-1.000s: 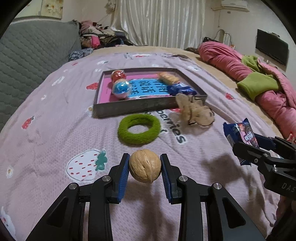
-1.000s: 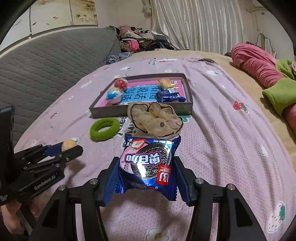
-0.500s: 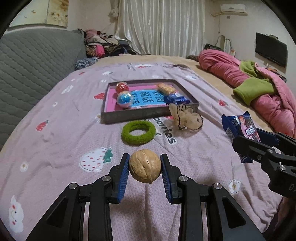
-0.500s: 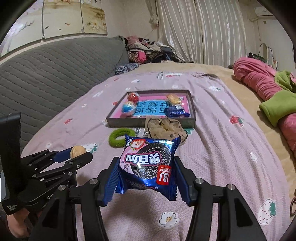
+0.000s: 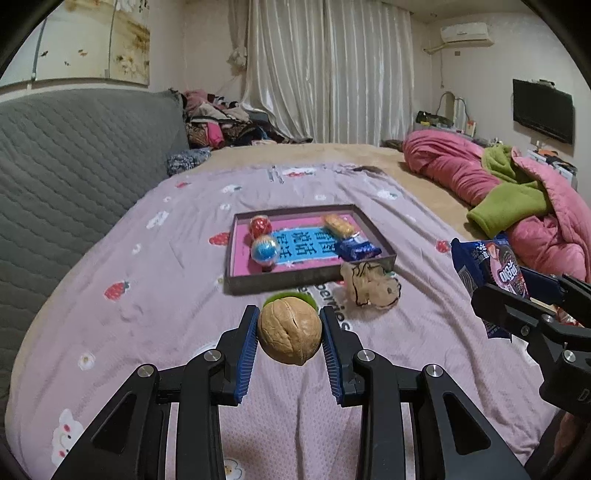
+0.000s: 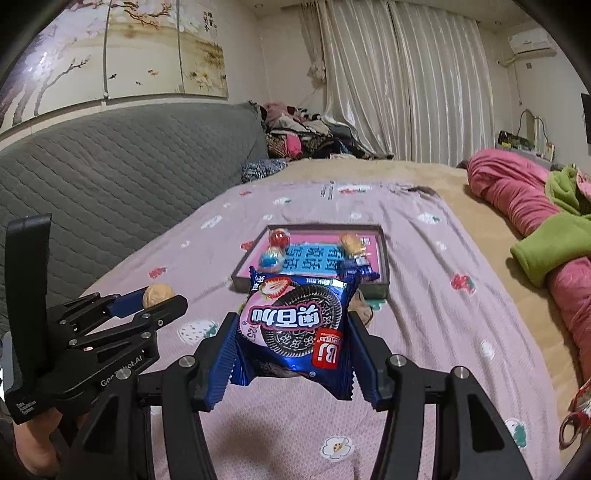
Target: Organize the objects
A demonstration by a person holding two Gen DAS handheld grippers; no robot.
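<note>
While the left gripper (image 5: 289,330) pinches a walnut (image 5: 289,331) and the right gripper (image 6: 295,341) clamps a biscuit packet (image 6: 297,325), the round nut could roll from between the fingertips short of the tray (image 5: 303,279) ahead.

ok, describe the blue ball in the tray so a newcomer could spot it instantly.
On the pink bedspread lies a shallow grey tray with a pink floor. The blue ball sits at its left side, just nearer than a red ball; it is the only round, shiny blue item there.

A bed covered by a pink strawberry-print sheet (image 5: 155,266) is backed by a grey quilted headboard (image 5: 74,155). White curtains (image 5: 332,70) are drawn; a television (image 5: 542,110) and air conditioner (image 5: 466,32) are wall-mounted.
</note>
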